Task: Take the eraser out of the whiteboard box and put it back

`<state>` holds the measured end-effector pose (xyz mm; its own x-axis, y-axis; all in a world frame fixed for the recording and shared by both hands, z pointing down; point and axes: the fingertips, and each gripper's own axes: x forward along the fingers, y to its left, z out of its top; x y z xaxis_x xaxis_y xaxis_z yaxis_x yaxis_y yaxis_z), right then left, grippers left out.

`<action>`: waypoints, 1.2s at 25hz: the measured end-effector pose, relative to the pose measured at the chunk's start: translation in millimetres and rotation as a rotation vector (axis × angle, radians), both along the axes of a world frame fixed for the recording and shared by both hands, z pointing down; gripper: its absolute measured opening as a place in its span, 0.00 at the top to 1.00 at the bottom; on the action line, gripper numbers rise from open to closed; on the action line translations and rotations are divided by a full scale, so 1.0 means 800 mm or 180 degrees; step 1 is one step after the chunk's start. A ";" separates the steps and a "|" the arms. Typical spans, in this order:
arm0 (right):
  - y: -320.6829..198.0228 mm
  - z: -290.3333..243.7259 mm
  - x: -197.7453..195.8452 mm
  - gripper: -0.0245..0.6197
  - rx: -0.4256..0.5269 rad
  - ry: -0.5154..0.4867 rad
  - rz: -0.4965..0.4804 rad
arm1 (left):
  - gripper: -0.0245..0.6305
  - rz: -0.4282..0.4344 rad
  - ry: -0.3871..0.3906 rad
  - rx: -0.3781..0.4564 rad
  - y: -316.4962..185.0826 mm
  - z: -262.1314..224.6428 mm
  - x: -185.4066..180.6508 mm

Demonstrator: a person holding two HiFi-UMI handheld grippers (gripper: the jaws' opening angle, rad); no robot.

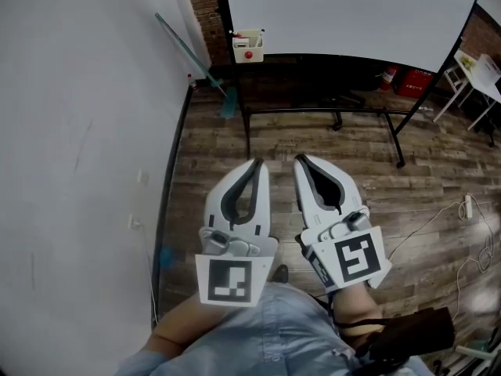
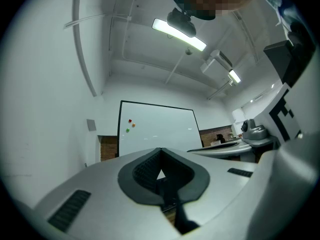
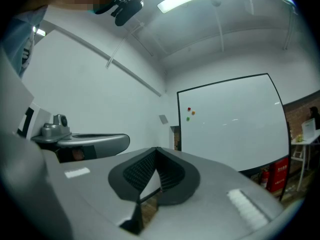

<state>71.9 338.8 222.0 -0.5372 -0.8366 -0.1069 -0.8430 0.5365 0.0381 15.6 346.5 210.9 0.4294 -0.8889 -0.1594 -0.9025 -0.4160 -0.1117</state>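
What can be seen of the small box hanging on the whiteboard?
The box is small, cream-coloured and upright, fixed at the lower left corner of the whiteboard. A red round spot shows on its front and something pale sticks up from its top; the contents are too small to tell. The left gripper and right gripper are well short of it.
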 end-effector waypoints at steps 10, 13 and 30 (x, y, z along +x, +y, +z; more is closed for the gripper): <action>-0.036 0.013 0.005 0.96 -0.0085 -0.0061 -0.0070 | 0.96 -0.0037 -0.0017 -0.0110 -0.032 0.018 0.006; -0.061 0.018 -0.002 0.96 -0.0110 -0.0028 -0.0043 | 0.96 -0.0035 0.0019 -0.0112 -0.058 0.022 -0.004; -0.249 0.007 -0.062 0.96 -0.0098 0.0152 0.0147 | 0.96 0.0148 0.0199 -0.0045 -0.258 0.006 -0.068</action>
